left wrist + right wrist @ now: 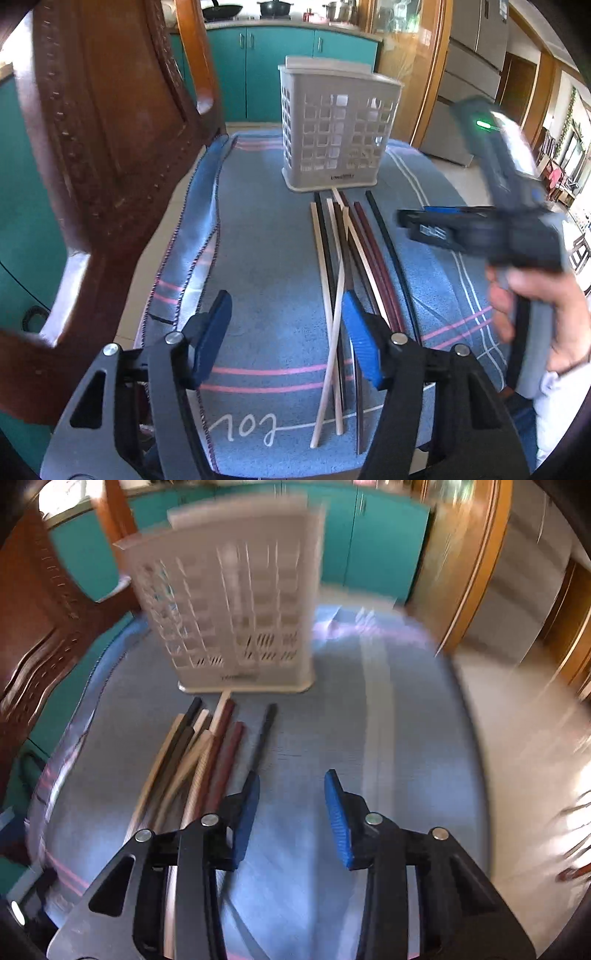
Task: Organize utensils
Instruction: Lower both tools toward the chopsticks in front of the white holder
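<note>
From the left wrist view, the left tool (286, 332) hangs low over the blue cloth (266, 236) on the table, released with nothing between its pads. The chopsticks (347, 258) lie in a loose bundle just in front of the grey slotted holder (334, 125), tips nearly touching its base — probably lined up so each can go straight in. I count roughly eight: three or four pale, two dark red, the rest black, with two pale ones crossing. The right tool (410, 221) comes in from the side, too blurry to judge here.

Right wrist view is smeared, but the right tool (291, 812) is clearly spread wide and empty, just right of the chopsticks (207, 753), holder (236, 602) standing behind.
</note>
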`<action>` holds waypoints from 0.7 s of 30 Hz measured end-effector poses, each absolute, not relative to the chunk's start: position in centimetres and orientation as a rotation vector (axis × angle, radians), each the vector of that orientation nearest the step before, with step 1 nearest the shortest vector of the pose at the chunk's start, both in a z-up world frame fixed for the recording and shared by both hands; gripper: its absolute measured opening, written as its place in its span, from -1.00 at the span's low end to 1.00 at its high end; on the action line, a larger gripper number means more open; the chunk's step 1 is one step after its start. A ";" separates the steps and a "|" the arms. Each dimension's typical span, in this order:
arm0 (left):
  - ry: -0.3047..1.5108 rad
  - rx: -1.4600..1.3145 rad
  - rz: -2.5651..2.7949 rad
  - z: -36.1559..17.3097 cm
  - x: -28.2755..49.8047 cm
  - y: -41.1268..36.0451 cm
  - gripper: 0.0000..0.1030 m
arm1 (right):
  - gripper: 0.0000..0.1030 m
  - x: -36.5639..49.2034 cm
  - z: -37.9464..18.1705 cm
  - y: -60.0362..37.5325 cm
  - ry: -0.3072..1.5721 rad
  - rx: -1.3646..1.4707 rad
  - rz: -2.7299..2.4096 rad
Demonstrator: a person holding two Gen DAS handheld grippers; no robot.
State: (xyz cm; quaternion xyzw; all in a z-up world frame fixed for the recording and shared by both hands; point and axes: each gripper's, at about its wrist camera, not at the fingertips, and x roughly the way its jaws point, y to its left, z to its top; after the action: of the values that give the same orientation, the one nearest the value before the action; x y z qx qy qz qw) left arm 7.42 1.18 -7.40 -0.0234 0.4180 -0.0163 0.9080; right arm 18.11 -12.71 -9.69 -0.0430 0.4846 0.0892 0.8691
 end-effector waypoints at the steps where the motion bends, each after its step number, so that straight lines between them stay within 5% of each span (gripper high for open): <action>1: 0.893 -0.056 -0.028 -7.7 8.3 1.2 0.20 | -0.29 19.0 -10.5 -12.6 1.049 -0.072 0.189; 6: 0.997 -0.099 -0.029 -8.0 13.0 2.0 0.16 | -0.38 20.6 -11.2 -11.8 1.096 -0.075 0.222; 11: 1.068 -0.117 -0.116 -9.0 17.9 0.6 -0.09 | -0.71 20.7 -10.7 -12.1 1.109 -0.103 0.206; 13: 1.085 -0.093 -0.125 -9.8 19.2 0.0 -0.25 | -0.73 20.7 -10.6 -13.1 1.114 -0.091 0.208; 21: 1.097 -0.100 -0.121 -12.0 19.7 -0.3 -0.24 | -0.72 19.7 -10.2 -15.1 1.101 -0.082 0.203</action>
State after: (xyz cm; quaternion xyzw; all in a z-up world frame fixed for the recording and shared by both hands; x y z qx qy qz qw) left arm 19.68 -0.34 -12.01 -0.0476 0.5209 -0.0576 0.8503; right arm 19.66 -15.06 -10.21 -0.0387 0.5219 0.0960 0.8467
